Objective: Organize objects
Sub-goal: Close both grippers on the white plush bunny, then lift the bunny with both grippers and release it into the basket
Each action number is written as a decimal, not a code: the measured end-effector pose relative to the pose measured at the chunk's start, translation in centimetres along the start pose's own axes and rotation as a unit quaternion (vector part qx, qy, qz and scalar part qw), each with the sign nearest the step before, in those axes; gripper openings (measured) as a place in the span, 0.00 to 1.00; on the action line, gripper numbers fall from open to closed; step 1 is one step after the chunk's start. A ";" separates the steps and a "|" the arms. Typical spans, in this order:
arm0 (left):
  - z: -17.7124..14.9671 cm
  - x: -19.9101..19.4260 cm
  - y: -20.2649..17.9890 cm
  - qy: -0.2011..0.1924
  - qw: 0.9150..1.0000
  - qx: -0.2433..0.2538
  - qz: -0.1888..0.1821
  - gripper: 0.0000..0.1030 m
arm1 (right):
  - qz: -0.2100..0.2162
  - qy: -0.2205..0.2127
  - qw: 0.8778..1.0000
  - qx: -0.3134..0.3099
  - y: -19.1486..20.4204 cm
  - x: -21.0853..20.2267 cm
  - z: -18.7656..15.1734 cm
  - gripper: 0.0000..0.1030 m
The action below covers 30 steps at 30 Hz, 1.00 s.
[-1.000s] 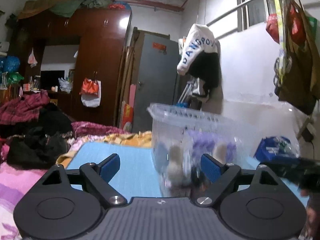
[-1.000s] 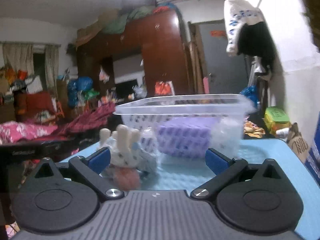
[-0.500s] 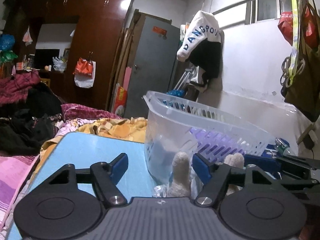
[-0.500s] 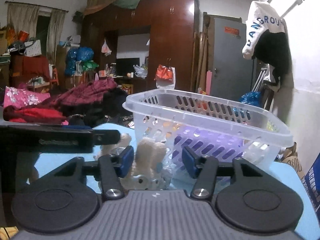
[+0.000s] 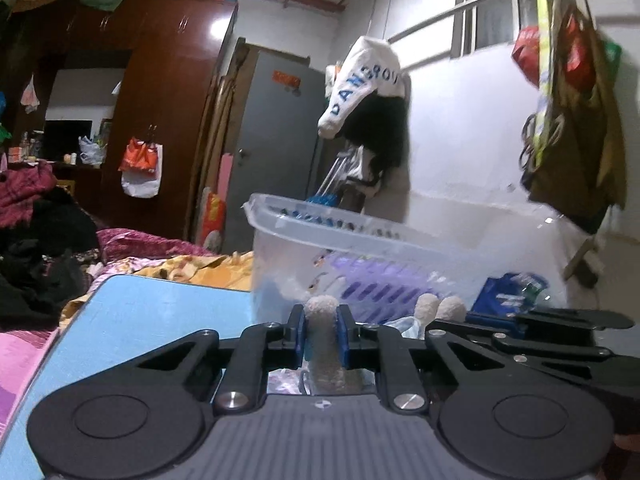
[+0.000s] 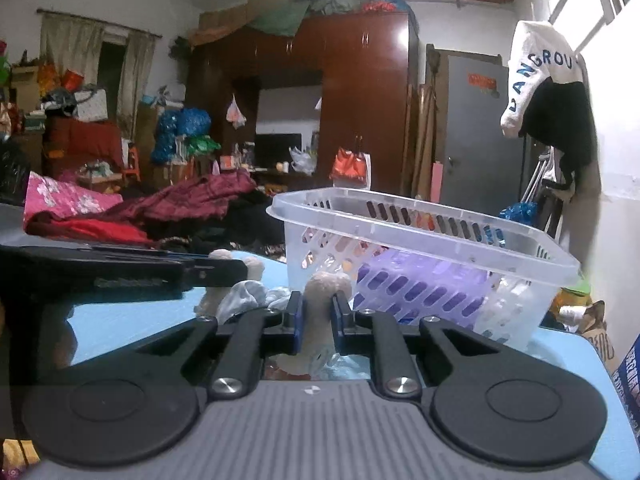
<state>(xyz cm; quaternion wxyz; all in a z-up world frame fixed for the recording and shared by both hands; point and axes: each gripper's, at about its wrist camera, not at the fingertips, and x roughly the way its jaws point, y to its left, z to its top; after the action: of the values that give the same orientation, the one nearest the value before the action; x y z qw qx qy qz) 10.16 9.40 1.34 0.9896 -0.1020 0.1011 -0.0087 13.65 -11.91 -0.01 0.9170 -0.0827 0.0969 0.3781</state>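
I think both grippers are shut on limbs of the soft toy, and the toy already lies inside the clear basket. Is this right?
Not fully. Both grippers are shut on limbs of the soft toy, but the toy is not inside the clear basket. The right wrist view shows it on the blue table, in front of the basket. The left gripper and the right gripper each pinch one cream limb.

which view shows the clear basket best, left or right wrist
Right wrist: the clear basket appears sharp, with its rim, slotted walls and the purple thing inside plain to see. The left wrist view shows it blurred, its lower part hidden behind the grippers.
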 end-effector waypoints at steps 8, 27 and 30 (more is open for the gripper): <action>1.3 -1.9 -2.1 -0.034 0.999 0.006 -0.025 0.18 | 0.016 -0.051 0.999 0.003 -1.1 -3.0 1.2 0.15; 13.6 8.2 -5.0 -0.045 0.992 0.089 0.074 0.17 | -0.038 -0.147 0.984 -0.095 -4.8 5.7 11.0 0.14; 12.4 10.3 -3.5 -0.014 0.993 0.080 0.082 0.17 | -0.028 -0.112 0.989 -0.088 -5.3 8.5 9.7 0.14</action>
<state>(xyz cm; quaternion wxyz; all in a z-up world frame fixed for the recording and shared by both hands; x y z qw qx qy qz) 22.80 8.05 11.93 0.9933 -0.0137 0.0941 0.0660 24.44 -7.62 7.79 0.9216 -0.1229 -0.0424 0.3658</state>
